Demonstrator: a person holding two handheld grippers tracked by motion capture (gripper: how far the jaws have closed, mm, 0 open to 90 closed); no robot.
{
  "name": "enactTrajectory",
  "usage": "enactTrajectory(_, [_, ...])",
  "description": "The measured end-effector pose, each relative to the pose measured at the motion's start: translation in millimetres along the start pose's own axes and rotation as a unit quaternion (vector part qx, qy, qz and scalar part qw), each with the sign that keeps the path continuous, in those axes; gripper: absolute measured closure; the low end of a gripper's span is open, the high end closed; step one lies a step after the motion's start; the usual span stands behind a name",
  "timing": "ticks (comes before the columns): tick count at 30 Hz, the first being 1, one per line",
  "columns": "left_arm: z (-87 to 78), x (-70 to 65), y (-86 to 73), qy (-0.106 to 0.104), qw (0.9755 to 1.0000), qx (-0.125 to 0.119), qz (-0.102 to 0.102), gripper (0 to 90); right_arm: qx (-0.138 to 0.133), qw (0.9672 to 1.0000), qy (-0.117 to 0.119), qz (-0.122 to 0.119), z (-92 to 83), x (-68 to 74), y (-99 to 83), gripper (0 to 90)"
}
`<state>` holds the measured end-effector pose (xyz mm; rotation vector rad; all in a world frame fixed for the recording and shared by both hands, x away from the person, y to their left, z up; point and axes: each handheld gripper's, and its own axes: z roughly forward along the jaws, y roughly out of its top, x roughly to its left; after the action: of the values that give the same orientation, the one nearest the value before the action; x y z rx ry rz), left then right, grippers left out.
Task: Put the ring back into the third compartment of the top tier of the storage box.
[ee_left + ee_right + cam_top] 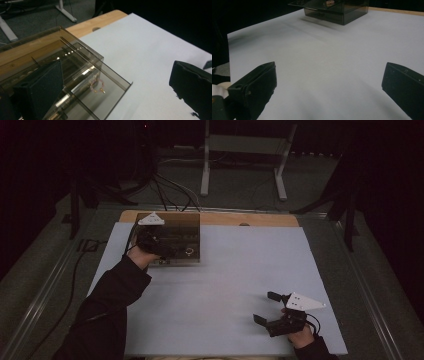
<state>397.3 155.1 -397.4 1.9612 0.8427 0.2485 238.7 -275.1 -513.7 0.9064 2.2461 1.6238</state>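
Covering most of the desk (280, 217), a white sheet (225, 290) carries a smoky transparent box (172, 237) at its far left corner, with a small beaded ring (98, 86) inside. The left gripper (150, 240) is at the box, jaws wide apart, one over it. The right gripper (267, 307) is near the sheet's near right corner, jaws wide and empty.

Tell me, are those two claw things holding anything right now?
No. The right gripper is open over bare white sheet; the left gripper is open at the smoky plastic box, gripping nothing.
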Motion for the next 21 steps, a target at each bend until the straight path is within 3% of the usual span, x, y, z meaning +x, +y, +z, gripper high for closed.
enactTrajectory(5, [-4.3, -2.3, -4.8, -0.011, 0.9999, -0.002, 0.004, 0.6, 0.0, 1.0, 0.0, 0.001, -0.3, -0.4, -0.1, 0.0])
enactTrajectory(7, [-7.7, -6.4, -6.7, 0.008, 0.9997, -0.012, 0.019, 0.6, 0.0, 1.0, 0.0, 0.003, -0.2, -0.7, -0.3, 0.0])
enactTrajectory(8, [-9.7, -8.2, -7.6, 0.006, 0.9996, -0.016, 0.023, 0.6, 0.0, 1.0, 0.0, 0.003, -0.2, -0.5, -0.4, 0.0])
enactTrajectory(21, [-36.3, -18.4, -26.2, -0.006, 0.9995, -0.022, 0.024, 0.6, 0.001, 1.0, -0.001, -0.001, 0.0, 0.5, -0.1, 0.0])
